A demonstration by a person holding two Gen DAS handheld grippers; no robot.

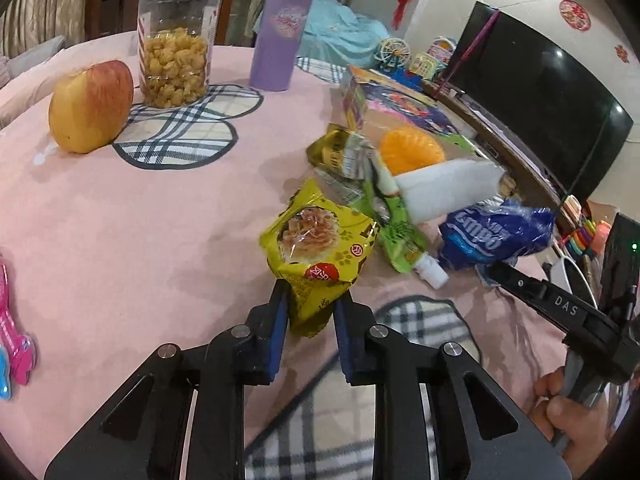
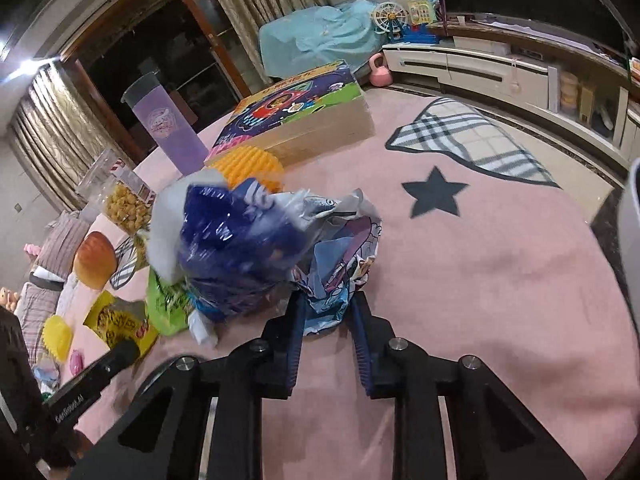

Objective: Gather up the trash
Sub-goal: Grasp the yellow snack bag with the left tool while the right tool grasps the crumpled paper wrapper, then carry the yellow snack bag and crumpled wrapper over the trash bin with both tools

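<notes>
My left gripper [image 1: 310,304] is shut on a yellow snack packet [image 1: 318,248] and holds it over the pink tablecloth. Beyond it lie a green pouch with a white cap [image 1: 400,236], a crumpled gold wrapper [image 1: 340,152] and a white tissue piece [image 1: 448,188]. My right gripper [image 2: 326,312] is shut on a crumpled blue plastic wrapper [image 2: 236,252] with a light blue cartoon wrapper [image 2: 340,264] bunched beside it. The blue wrapper also shows in the left wrist view [image 1: 496,236], at the tip of the right gripper's finger. The yellow packet appears low left in the right wrist view [image 2: 120,324].
An apple [image 1: 92,106], a clear snack jar [image 1: 176,48] and a purple tumbler [image 1: 280,36] stand at the back. A colourful box [image 1: 396,104] and an orange spiky ball [image 1: 412,152] sit at the right. A pink clip [image 1: 16,340] lies at the left edge.
</notes>
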